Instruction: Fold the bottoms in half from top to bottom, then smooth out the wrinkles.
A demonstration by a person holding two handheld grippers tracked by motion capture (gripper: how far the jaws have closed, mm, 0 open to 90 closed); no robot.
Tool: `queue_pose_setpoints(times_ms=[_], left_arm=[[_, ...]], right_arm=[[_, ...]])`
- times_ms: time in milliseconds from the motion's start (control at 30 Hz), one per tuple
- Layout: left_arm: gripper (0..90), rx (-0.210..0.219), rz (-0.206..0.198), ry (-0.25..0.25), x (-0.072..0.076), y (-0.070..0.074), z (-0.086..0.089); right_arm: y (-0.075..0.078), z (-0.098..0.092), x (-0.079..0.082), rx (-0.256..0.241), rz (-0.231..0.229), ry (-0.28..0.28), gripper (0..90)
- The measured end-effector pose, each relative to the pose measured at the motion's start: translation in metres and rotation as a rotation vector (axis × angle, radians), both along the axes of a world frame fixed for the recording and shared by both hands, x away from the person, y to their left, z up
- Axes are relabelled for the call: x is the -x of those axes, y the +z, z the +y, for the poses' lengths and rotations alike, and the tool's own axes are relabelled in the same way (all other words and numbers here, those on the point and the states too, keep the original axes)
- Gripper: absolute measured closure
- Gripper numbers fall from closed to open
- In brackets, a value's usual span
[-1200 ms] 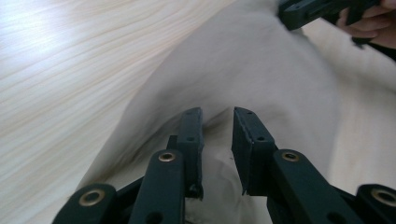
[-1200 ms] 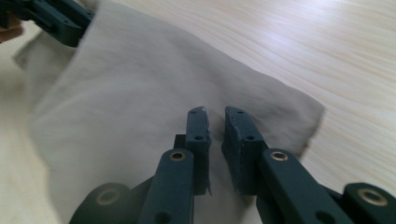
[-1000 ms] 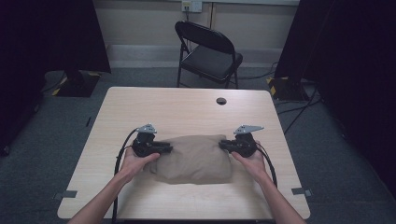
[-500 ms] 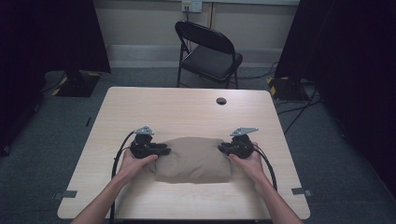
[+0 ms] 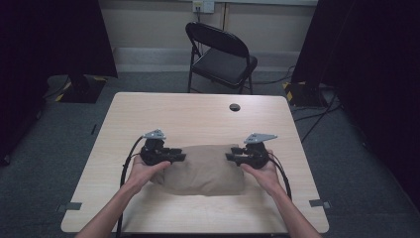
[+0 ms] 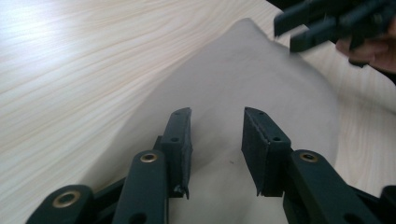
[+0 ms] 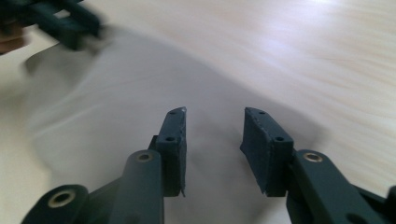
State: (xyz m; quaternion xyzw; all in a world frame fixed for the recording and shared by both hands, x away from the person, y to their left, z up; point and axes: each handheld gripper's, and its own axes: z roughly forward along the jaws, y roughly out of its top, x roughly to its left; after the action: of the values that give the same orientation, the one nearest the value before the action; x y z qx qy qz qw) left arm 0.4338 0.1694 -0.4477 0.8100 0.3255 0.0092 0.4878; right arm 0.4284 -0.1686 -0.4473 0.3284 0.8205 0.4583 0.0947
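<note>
A tan folded cloth (image 5: 202, 168) lies on the near half of the wooden table (image 5: 198, 116). My left gripper (image 5: 177, 156) rests over the cloth's left end, pointing right. My right gripper (image 5: 233, 157) is over its right end, pointing left. In the left gripper view my left gripper (image 6: 215, 125) is open, its jaws parted just above the cloth (image 6: 243, 79), with the other gripper (image 6: 327, 21) at the far end. In the right gripper view my right gripper (image 7: 212, 126) is open too, with cloth (image 7: 116, 98) beneath the gap and nothing pinched.
A round cable hole (image 5: 234, 107) sits at the table's far right. A black folding chair (image 5: 220, 54) stands beyond the far edge. Dark curtains hang on both sides. Cables trail from both grippers toward the near edge.
Both grippers have moved inward over the cloth's ends, and the cloth has bunched into a narrower shape.
</note>
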Motion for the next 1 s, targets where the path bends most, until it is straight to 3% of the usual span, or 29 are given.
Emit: queue_pose_setpoints(times_ms=[67, 167, 233, 333, 433, 500, 600, 667, 733, 933, 1000], left_arm=[[61.6, -0.04, -0.002, -0.002, -0.002, -0.006, -0.015], [56.6, -0.06, 0.018, -0.006, -0.005, -0.019, -0.029], [57.2, -0.089, -0.006, -0.013, -0.005, -0.023, -0.029], [60.6, -0.106, -0.04, -0.021, -0.003, -0.027, -0.023], [61.3, -0.087, -0.042, -0.009, -0.003, -0.029, -0.017], [60.5, -0.114, -0.06, 0.001, -0.001, -0.027, -0.011], [52.4, -0.162, -0.03, 0.05, -0.003, -0.028, 0.009], [53.2, -0.14, 0.01, 0.062, -0.003, -0.033, 0.029], [56.0, -0.13, 0.022, 0.054, -0.001, -0.034, 0.04], [55.2, -0.174, 0.019, 0.058, 0.002, -0.031, 0.036], [52.8, -0.14, 0.026, 0.062, 0.004, -0.028, 0.038]], right_arm=[[-0.005, 0.013, 0.005, 0.028, 0.003, 0.04, 52.1], [-0.013, 0.026, 0.006, 0.058, 0.009, 0.044, 43.5], [-0.018, 0.027, 0.003, 0.066, 0.016, 0.042, 41.6], [-0.026, 0.028, 0.002, 0.099, 0.008, 0.05, 41.4], [-0.028, 0.031, 0.002, 0.132, -0.011, 0.052, 41.4], [-0.029, 0.031, 0.0, 0.127, -0.008, 0.052, 41.5], [-0.03, 0.029, -0.001, 0.117, 0.0, 0.051, 41.4], [-0.03, 0.029, -0.002, 0.116, 0.001, 0.05, 41.4], [-0.03, 0.03, -0.002, 0.121, -0.002, 0.052, 41.4], [-0.029, 0.031, -0.001, 0.123, -0.01, 0.048, 41.1], [-0.025, 0.029, 0.0, 0.117, -0.01, 0.041, 39.3]])
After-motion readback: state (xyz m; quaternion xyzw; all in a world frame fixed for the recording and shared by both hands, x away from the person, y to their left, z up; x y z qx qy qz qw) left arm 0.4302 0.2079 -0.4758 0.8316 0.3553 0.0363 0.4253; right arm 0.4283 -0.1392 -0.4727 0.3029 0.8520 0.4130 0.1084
